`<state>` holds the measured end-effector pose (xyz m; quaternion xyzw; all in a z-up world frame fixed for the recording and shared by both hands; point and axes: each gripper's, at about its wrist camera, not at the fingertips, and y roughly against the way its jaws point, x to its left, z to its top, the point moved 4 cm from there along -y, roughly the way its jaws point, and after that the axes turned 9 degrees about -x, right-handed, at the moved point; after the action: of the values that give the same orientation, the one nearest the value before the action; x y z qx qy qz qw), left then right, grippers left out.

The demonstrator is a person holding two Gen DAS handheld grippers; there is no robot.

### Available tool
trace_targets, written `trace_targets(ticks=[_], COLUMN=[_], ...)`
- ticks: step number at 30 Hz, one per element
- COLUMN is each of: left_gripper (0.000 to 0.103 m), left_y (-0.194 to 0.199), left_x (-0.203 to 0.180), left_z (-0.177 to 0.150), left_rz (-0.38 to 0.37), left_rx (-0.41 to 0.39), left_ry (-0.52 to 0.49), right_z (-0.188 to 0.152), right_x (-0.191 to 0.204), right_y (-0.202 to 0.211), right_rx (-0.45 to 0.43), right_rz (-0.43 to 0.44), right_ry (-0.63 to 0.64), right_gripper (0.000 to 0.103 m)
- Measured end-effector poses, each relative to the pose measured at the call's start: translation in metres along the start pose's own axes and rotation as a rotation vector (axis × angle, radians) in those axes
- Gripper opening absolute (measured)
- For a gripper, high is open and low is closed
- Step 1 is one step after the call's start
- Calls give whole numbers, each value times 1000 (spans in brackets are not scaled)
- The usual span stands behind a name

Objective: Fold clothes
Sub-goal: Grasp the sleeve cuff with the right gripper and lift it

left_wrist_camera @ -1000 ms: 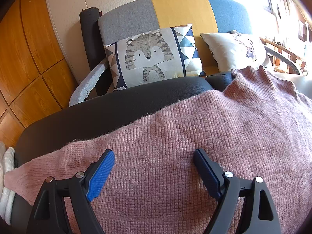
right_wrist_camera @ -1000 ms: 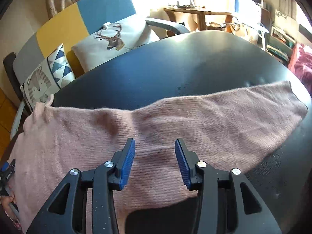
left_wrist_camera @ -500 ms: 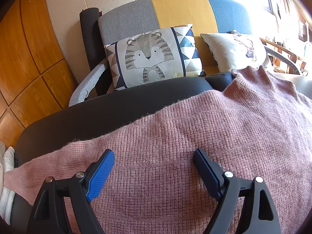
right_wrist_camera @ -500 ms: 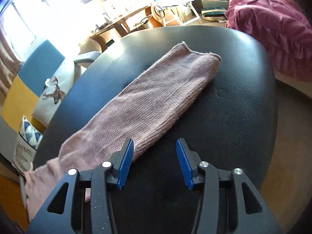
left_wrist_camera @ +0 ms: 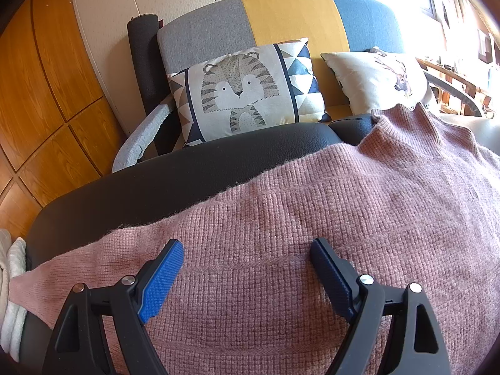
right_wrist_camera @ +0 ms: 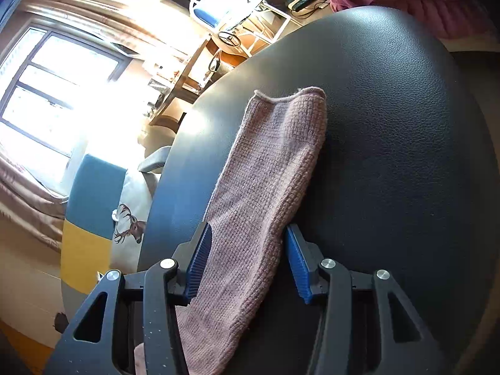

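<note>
That pink knit sweater (left_wrist_camera: 312, 218) looks soft and floppy; right gripper (right_wrist_camera: 247, 250) jaws apart around the sleeve (right_wrist_camera: 275, 156), left gripper (left_wrist_camera: 247, 259) jaws wide apart too.

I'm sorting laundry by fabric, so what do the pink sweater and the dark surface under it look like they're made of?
The sweater looks like a chunky, soft knit, probably wool or acrylic: clear waffle-like stitch rows and fuzzy edges, matte. Its sleeve shows the same knit. The surface looks like black leather or faux leather: fine pebbled grain with a soft sheen; which of the two can't be told.
</note>
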<state>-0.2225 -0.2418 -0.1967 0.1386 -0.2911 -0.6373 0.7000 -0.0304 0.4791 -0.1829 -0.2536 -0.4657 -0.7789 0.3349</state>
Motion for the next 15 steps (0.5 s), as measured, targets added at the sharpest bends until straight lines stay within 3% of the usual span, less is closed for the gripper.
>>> trace_targets(ticks=[2, 3, 8, 15], left_gripper=[86, 86, 86, 86], left_y=[0, 0, 0, 2], left_x=[0, 0, 1, 0], left_z=[0, 0, 1, 6], left_rz=[0, -1, -3, 0], left_rx=[0, -1, 0, 4], left_ry=[1, 2, 5, 6], right_z=[-2, -3, -1, 5], right_x=[1, -2, -12, 28], right_y=[-7, -10, -5, 20], right_rx=[16, 24, 34, 36], right_rz=[-45, -51, -7, 108], right_ry=[41, 39, -63, -85], right_gripper=[11, 8, 8, 8])
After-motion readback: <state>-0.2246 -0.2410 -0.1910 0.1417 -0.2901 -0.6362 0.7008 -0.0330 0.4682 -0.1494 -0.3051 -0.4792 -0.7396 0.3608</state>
